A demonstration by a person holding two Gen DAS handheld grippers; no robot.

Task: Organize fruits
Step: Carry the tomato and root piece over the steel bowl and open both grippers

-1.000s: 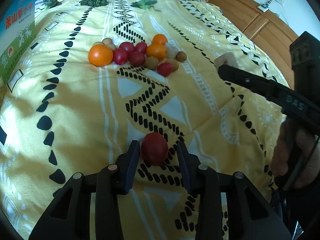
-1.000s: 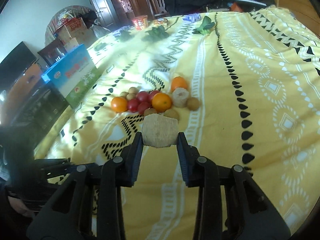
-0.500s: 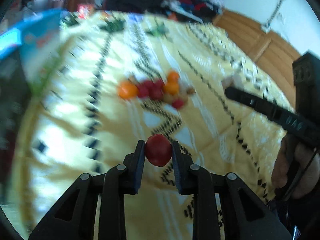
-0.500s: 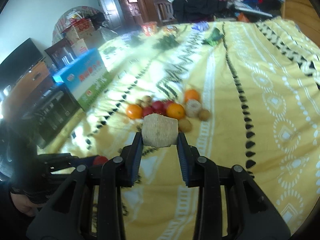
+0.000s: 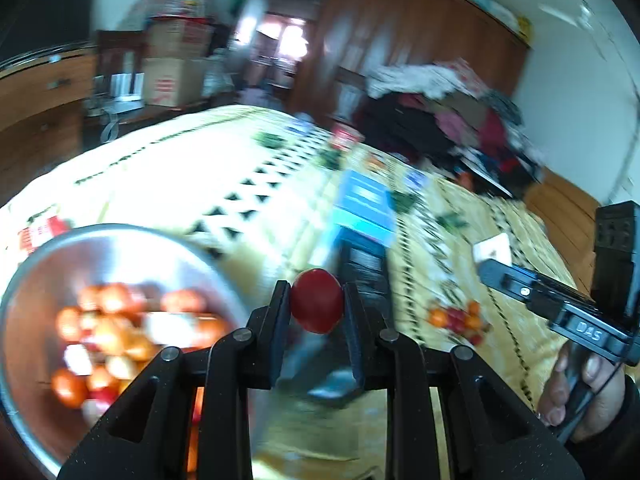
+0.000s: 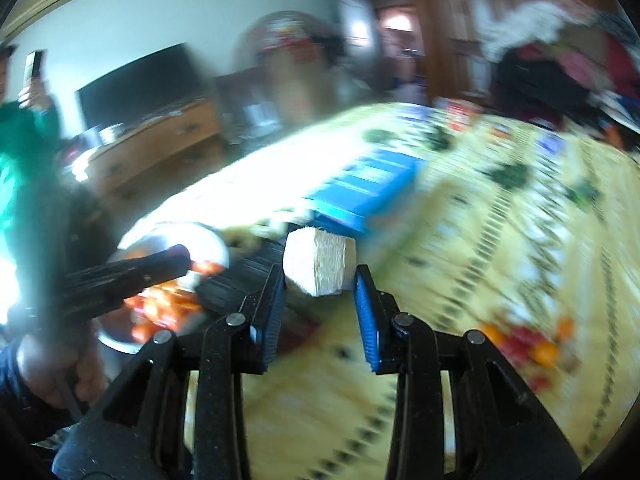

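Observation:
My left gripper (image 5: 316, 306) is shut on a small red fruit (image 5: 317, 300), held in the air just right of a steel bowl (image 5: 36, 264) full of orange, red and pale fruit. My right gripper (image 6: 320, 280) is shut on a pale, rough-skinned chunk of fruit (image 6: 320, 264). The same bowl (image 6: 208, 242) shows at the left of the right wrist view, behind the left gripper's black fingers (image 6: 132, 274). A cluster of loose fruit (image 5: 458, 318) lies on the yellow bedspread to the right, blurred, and shows again as the fruit cluster (image 6: 524, 342) in the right wrist view.
A blue box (image 5: 366, 204) stands on the bed beyond the grippers, seen again as the blue box (image 6: 368, 188). Leafy greens (image 5: 450, 220) and small packets lie farther back. A person in green (image 6: 24, 136) stands at left. Clothes (image 5: 440, 108) are piled behind the bed.
Both grippers rose and swung left, from above the fruit cluster toward the steel bowl, each turning. The left gripper closed on the red fruit and lifted it; the right kept its pale chunk.

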